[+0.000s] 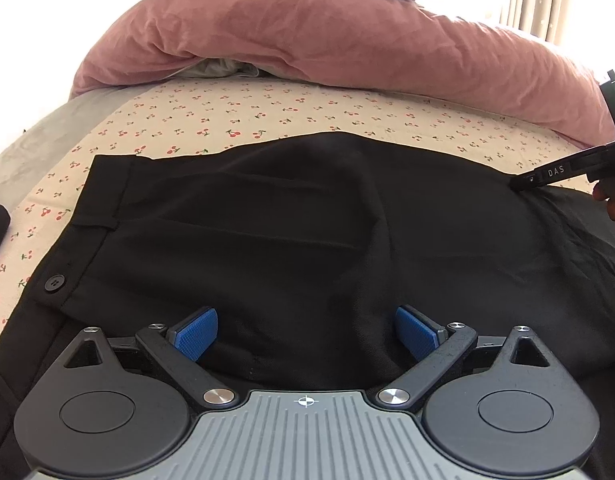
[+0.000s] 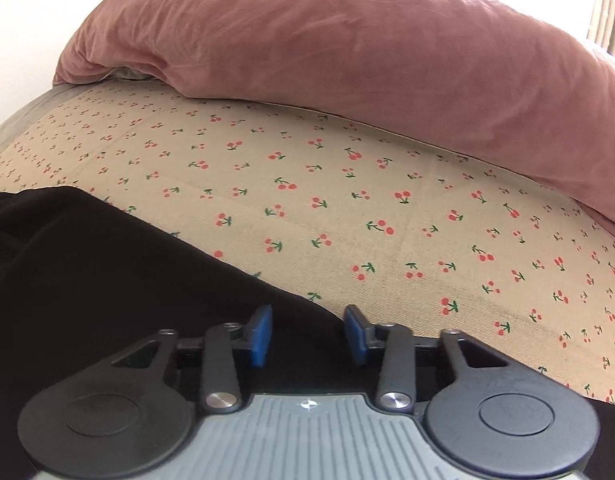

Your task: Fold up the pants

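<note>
The left gripper sits low in frame, its 2 blue pads spread wide. The right gripper at lower centre shows a narrower gap.

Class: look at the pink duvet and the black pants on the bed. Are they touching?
Apart. In the left wrist view, a band of cherry-print sheet lies between the pink duvet and the far edge of the black pants.

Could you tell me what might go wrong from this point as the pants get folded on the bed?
The left gripper has open jaws over the middle of the black pants, so it may pinch only one layer. The right gripper, also open, sits at the fabric's edge beside the cherry-print sheet and could catch that too.
</note>
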`<state>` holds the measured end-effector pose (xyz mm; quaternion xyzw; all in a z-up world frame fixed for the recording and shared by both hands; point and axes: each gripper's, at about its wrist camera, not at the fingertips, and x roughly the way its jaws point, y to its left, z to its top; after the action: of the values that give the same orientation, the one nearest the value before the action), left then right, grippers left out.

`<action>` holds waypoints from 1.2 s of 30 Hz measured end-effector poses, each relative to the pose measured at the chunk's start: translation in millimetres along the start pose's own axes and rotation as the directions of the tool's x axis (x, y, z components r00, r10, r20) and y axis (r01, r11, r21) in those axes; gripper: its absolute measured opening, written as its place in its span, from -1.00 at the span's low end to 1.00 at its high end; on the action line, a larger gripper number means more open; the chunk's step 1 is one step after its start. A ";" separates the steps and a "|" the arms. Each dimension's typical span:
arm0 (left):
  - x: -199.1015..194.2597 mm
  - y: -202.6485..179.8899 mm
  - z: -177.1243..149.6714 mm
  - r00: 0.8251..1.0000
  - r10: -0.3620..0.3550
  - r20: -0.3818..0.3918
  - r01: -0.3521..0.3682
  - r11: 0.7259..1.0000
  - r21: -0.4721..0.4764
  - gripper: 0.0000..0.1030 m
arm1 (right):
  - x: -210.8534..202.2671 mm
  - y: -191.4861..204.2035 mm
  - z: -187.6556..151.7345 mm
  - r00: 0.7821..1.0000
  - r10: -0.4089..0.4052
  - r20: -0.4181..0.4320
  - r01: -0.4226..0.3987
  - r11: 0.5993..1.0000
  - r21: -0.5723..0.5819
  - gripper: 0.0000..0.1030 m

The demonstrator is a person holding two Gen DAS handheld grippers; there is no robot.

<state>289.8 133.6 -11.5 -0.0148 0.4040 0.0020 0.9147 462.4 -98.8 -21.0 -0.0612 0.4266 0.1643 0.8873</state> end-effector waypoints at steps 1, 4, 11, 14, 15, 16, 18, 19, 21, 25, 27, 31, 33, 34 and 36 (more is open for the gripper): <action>0.2 -0.4 0.3 1.000 -0.003 -0.001 0.003 1.000 -0.001 0.88 | -1.7 3.6 0.8 1.000 0.008 -0.001 -0.008 1.000 -0.008 -0.89; -0.6 -1.1 0.7 1.000 -0.012 -0.002 0.012 1.000 -0.005 0.88 | -5.0 20.1 0.7 0.999 -0.043 0.005 0.043 0.997 -0.059 -0.95; -15.2 3.5 3.2 0.995 -0.088 0.046 0.090 0.995 -0.039 0.88 | -59.0 33.8 -6.9 0.987 -0.082 0.136 0.088 0.995 -0.043 -0.97; -23.9 4.3 5.3 0.983 -0.157 0.093 0.163 0.985 -0.056 0.87 | -98.5 44.1 -18.5 0.977 -0.070 0.199 0.086 0.994 -0.074 -0.97; -26.5 4.2 5.7 0.976 -0.188 0.112 0.196 0.978 -0.066 0.86 | -110.6 48.7 -23.9 0.975 -0.060 0.216 0.080 0.993 -0.087 -0.97; -29.0 3.4 6.0 0.965 -0.224 0.136 0.236 0.969 -0.076 0.84 | -121.9 54.0 -30.2 0.973 -0.045 0.228 0.069 0.992 -0.102 -0.97; -32.5 0.1 5.9 0.943 -0.284 0.172 0.301 0.950 -0.084 0.83 | -142.4 68.3 -48.4 0.969 -0.010 0.245 0.045 0.989 -0.139 -0.98; -33.3 -2.3 5.6 0.932 -0.311 0.184 0.330 0.940 -0.082 0.83 | -148.6 74.2 -57.0 0.969 0.004 0.247 0.036 0.987 -0.157 -0.98; -32.7 -7.5 4.7 0.912 -0.352 0.208 0.375 0.924 -0.079 0.79 | -158.4 89.8 -80.2 0.969 0.032 0.246 0.018 0.980 -0.198 -0.98; -20.4 -15.1 6.5 0.888 -0.398 0.230 0.429 0.897 -0.105 0.60 | -157.3 111.0 -115.3 0.978 0.068 0.197 -0.018 0.969 -0.244 -0.98; -9.7 -18.4 8.6 0.891 -0.399 0.216 0.433 0.890 -0.140 0.52 | -154.3 119.8 -126.8 0.982 0.071 0.175 -0.022 0.963 -0.267 -0.97; 9.8 -29.6 8.7 0.917 -0.352 0.190 0.386 0.903 -0.189 0.19 | -139.6 122.7 -137.2 0.989 0.078 0.125 -0.044 0.964 -0.260 -0.96; 17.5 -33.6 7.8 0.933 -0.304 0.193 0.342 0.918 -0.203 -0.21 | -136.4 120.9 -136.0 0.990 0.093 0.110 -0.064 0.967 -0.245 -0.91; 21.0 -34.1 6.9 0.939 -0.288 0.186 0.325 0.922 -0.212 -0.40 | -138.0 117.6 -132.9 0.990 0.095 0.107 -0.069 0.972 -0.224 -0.88; 24.7 -31.3 4.1 0.945 -0.271 0.185 0.310 0.922 -0.231 -0.47 | -145.7 105.2 -126.0 0.989 0.109 0.098 -0.091 0.982 -0.166 -0.37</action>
<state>309.9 102.3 -26.2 -0.1931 0.3237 -0.0805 0.9227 248.5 -66.4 16.3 -0.1024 0.3663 0.2457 0.8916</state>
